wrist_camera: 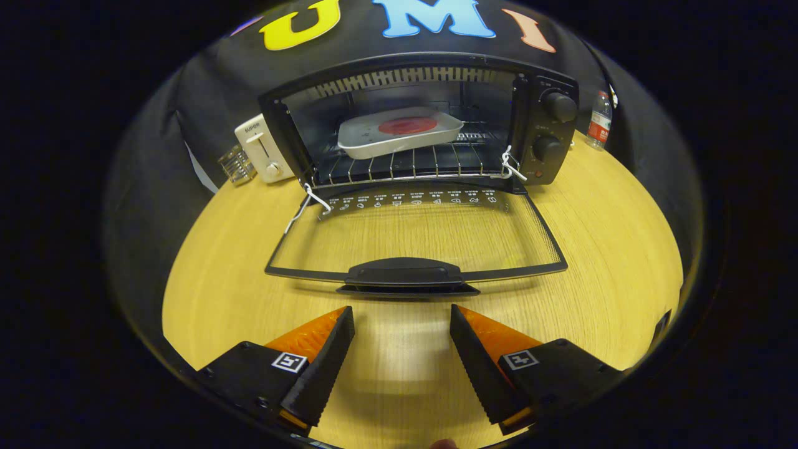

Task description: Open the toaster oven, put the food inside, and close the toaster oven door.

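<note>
The toaster oven [424, 125] stands at the far side of the wooden worktop [218, 280], with its glass door [418, 240] folded all the way down so that it lies nearly flat toward the tool [402, 330]. Inside, a white tray [374, 140] rests on the wire rack [405, 165], and a round red piece of food [408, 126] lies in the middle of the tray. Judging from this, the opening and loading steps are done, and the step in hand is closing the door.

The tool hangs low over the worktop with its fingers spread wide and nothing between them. The door handle [405, 272] lies just ahead of the fingertips, roughly centred on the gap between them, but not yet touched.

The next move likely calls for bringing the tool forward to the handle, either pinching it or getting a finger under its front edge, and then lifting it in an arc up and back toward the oven until the door meets the frame. The handle sits close to the worktop, so there looks to be little room to get beneath it.

A white toaster [263, 148] stands to the left of the oven and a plastic bottle [600, 120] to its right, both well away from the door's path.
</note>
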The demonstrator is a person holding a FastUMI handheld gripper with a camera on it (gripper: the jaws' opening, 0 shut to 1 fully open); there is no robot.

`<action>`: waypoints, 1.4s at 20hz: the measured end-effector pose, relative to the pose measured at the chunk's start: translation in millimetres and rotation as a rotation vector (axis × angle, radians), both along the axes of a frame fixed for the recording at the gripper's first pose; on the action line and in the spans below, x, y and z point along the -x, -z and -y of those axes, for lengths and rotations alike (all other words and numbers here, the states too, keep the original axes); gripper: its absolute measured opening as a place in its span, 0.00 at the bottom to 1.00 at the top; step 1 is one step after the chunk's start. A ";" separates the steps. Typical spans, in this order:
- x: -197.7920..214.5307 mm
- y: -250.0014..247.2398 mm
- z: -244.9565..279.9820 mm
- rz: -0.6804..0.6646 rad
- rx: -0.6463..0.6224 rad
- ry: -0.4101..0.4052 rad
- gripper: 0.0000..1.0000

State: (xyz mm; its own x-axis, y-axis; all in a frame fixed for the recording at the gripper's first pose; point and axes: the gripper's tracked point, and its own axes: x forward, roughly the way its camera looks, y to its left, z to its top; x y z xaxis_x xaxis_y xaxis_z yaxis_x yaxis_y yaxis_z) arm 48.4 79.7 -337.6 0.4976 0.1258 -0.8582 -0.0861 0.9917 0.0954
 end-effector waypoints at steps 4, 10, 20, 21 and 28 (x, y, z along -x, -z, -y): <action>-7.2 3.6 1.7 0.005 0.070 0.003 0.96; -9.5 -0.9 0.2 0.008 0.083 0.062 0.96; -8.7 -47.8 0.5 0.128 0.078 0.067 0.96; -8.8 -54.7 -0.2 0.146 0.078 0.067 0.96; -31.7 -96.6 -1.0 0.281 0.077 0.054 0.97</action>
